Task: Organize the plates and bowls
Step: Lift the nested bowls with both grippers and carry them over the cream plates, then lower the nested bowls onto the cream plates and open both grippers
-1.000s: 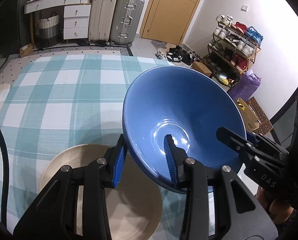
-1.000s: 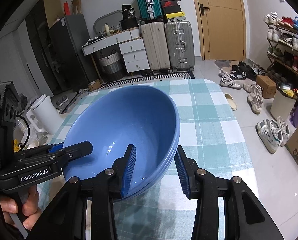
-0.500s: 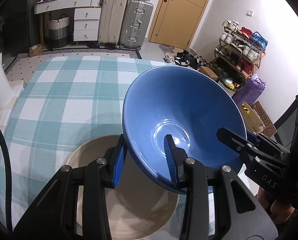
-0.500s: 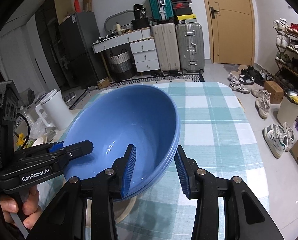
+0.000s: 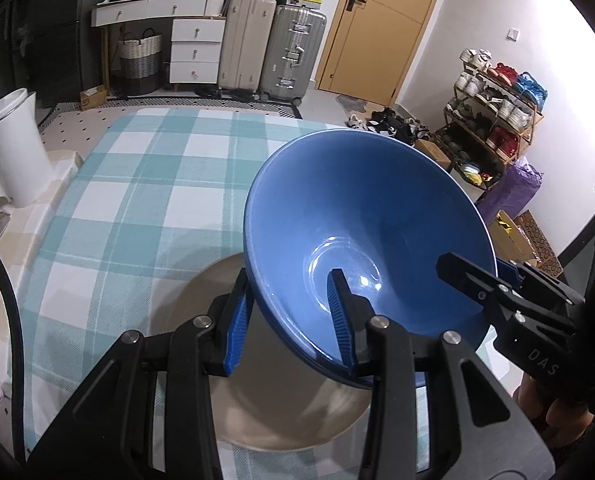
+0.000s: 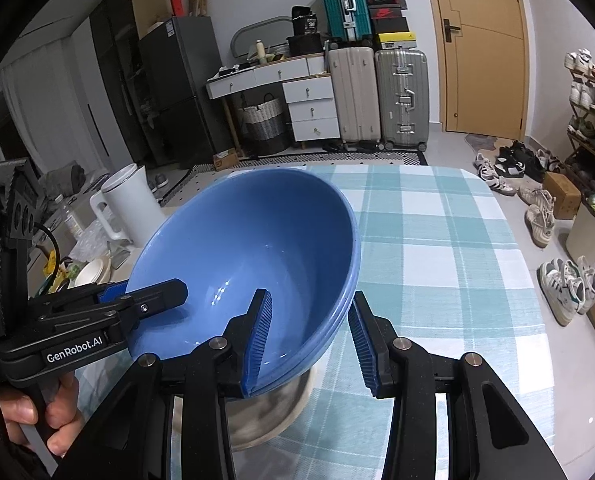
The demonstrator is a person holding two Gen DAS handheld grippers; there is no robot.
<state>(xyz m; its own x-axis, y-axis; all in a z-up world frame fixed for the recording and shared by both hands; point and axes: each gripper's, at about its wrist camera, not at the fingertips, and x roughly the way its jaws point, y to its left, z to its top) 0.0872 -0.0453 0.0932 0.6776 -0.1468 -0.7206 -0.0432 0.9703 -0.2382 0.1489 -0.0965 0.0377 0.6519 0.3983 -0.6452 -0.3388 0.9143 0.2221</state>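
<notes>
A glossy blue bowl (image 5: 361,240), deep and conical with a smooth glazed inside, fills the centre of both views, tilted so its mouth faces up and toward the far end of the worktop (image 5: 137,184), which wears a teal-and-white checked cloth. In the right wrist view the rim looks layered (possibly two nested bowls; I cannot tell). The left hand-held gripper (image 5: 289,320) clamps the bowl's near wall, one ribbed blue finger outside, one inside. The right hand-held gripper (image 6: 309,336) straddles the opposite rim the same way, its outer finger standing slightly off the wall. Beneath, at lower centre, sits a matte cream plate (image 5: 281,412), round and shallow.
</notes>
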